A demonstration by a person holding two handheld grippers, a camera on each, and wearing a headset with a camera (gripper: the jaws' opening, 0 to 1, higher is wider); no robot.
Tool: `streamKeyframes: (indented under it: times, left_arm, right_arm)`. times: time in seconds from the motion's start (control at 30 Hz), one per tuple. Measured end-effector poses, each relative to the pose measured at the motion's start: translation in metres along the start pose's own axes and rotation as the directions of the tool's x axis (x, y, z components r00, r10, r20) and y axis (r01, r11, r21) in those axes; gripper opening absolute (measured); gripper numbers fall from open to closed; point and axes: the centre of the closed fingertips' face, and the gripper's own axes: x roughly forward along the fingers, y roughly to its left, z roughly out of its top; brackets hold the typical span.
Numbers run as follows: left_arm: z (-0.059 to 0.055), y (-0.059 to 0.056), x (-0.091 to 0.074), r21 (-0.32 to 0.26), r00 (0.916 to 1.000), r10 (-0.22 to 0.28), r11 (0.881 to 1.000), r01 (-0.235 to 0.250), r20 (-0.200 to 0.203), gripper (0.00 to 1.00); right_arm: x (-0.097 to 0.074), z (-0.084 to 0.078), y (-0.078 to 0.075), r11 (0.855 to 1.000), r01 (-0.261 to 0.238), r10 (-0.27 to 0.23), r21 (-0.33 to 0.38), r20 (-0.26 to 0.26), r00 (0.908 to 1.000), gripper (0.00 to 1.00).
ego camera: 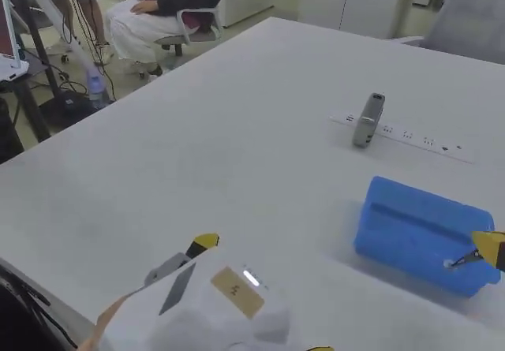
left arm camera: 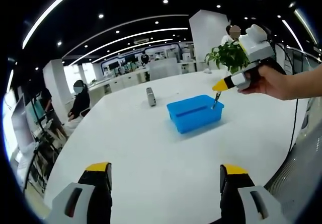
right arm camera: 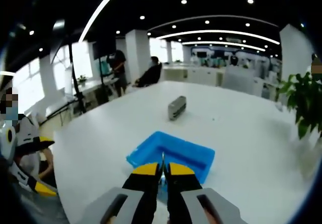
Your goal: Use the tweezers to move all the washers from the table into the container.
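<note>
now right gripper (right arm camera: 162,170) pinches tweezers (left arm camera: 216,101) apparently inside the container (left arm camera: 193,122) (left gripper (left arm camera: 165,169) spread wide).

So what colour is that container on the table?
The container is bright blue, clearest in the left gripper view.

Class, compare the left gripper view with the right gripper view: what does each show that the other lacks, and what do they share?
Left gripper view: the left tongs, jaws wide apart, and a hand holding the right tongs. Right gripper view: the right tongs' jaws from behind, closed on the tweezers. Shared: the blue container, the grey device, the white table.
</note>
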Motion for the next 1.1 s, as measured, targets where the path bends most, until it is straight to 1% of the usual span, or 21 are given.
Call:
streamKeyframes:
  times: [0.03,0.1,0.17,0.23,0.3,0.37,0.43,0.47,0.5,0.57,0.6,0.7,0.73,0.77,0.83,0.9,0.97,1.0,1.07,1.1]
  left_arm:
    - [0.0,0.0,0.0,0.005,1.0,0.0,1.0,0.0,0.0,0.91]
    - [-0.002,0.0,0.001,0.015,0.9999,0.006,1.0,-0.005,-0.013,0.91]
    - [-0.001,0.001,0.0,0.024,0.9998,0.016,1.0,-0.016,-0.011,0.91]
    - [-0.001,0.003,-0.001,0.025,0.9996,0.026,0.999,-0.026,-0.006,0.91]
    - [-0.001,0.003,0.0,0.022,0.9997,0.023,0.999,-0.023,-0.01,0.91]
    - [-0.002,0.0,0.0,0.021,0.9998,0.009,1.0,-0.009,-0.017,0.91]
    - [-0.004,-0.002,0.001,0.034,0.9997,0.002,0.999,-0.001,-0.026,0.91]
    - [-0.007,-0.004,0.002,0.041,0.9987,-0.013,0.999,0.015,-0.049,0.92]
    - [-0.01,-0.007,0.003,0.038,0.9976,-0.027,0.999,0.03,-0.064,0.93]
    - [-0.012,-0.012,0.004,0.031,0.9952,-0.057,0.998,0.06,-0.079,0.93]
    - [-0.012,-0.014,0.004,0.032,0.9946,-0.066,0.997,0.069,-0.08,0.93]
    - [-0.01,-0.018,0.002,0.042,0.9925,-0.092,0.995,0.095,-0.081,0.93]
    - [-0.009,-0.019,0.002,0.043,0.9918,-0.097,0.994,0.101,-0.082,0.92]
    - [-0.009,-0.02,0.001,0.035,0.9891,-0.116,0.992,0.119,-0.091,0.91]
    - [-0.007,-0.023,0.001,0.022,0.9856,-0.142,0.989,0.145,-0.092,0.88]
    - [-0.003,-0.024,0.002,0.031,0.9839,-0.153,0.987,0.156,-0.092,0.87]
    - [0.001,-0.023,0.001,0.046,0.9825,-0.16,0.985,0.165,-0.095,0.87]
    - [0.006,-0.023,0.001,0.056,0.9813,-0.171,0.983,0.176,-0.089,0.86]
    - [0.011,-0.023,0.003,0.058,0.9789,-0.187,0.98,0.192,-0.083,0.85]
    - [0.015,-0.023,0.004,0.055,0.9767,-0.2,0.977,0.205,-0.078,0.84]
  right_arm:
    - [0.003,0.002,-0.002,1.0,0.011,-0.011,-0.01,0.003,0.9999,0.02]
    - [0.013,-0.003,-0.006,0.999,0.018,-0.019,-0.027,-0.027,0.9995,0.02]
    - [0.023,-0.006,-0.009,0.999,0.026,-0.026,-0.028,-0.028,0.9993,0.02]
    - [0.032,-0.015,-0.017,0.999,0.043,-0.044,-0.024,-0.057,0.9974,0.02]
    - [0.034,-0.018,-0.018,0.999,0.043,-0.043,-0.004,-0.07,0.9966,0.02]
    - [0.042,-0.028,-0.017,0.999,0.043,-0.042,0.002,-0.096,0.9945,0.02]
    - [0.047,-0.032,-0.016,0.999,0.042,-0.044,-0.025,-0.116,0.9922,0.02]
    - [0.049,-0.035,-0.016,0.999,0.039,-0.042,-0.03,-0.126,0.9912,0.02]
    - [0.05,-0.037,-0.016,0.999,0.037,-0.041,-0.031,-0.131,0.9906,0.02]
    - [0.052,-0.04,-0.015,0.999,0.031,-0.036,-0.034,-0.144,0.989,0.02]
    - [0.053,-0.042,-0.014,0.998,0.028,-0.035,-0.05,-0.156,0.9872,0.02]
    - [0.055,-0.044,-0.012,0.996,0.021,-0.037,-0.09,-0.174,0.984,0.03]
    - [0.056,-0.045,-0.013,0.996,0.019,-0.035,-0.092,-0.177,0.9835,0.03]
    - [0.057,-0.046,-0.013,0.996,0.015,-0.031,-0.092,-0.184,0.9824,0.03]
    - [0.057,-0.048,-0.011,0.995,0.012,-0.031,-0.097,-0.192,0.981,0.03]
    - [0.055,-0.046,-0.01,0.994,0.011,-0.032,-0.111,-0.188,0.9816,0.03]
    - [0.059,-0.048,-0.01,0.993,0.007,-0.029,-0.114,-0.192,0.981,0.03]
    - [0.058,-0.048,-0.013,0.993,0.009,-0.03,-0.114,-0.192,0.9809,0.03]
    - [0.056,-0.046,-0.014,0.993,0.013,-0.036,-0.117,-0.195,0.9802,0.03]
    - [0.055,-0.044,-0.014,0.993,0.015,-0.038,-0.119,-0.192,0.9808,0.03]
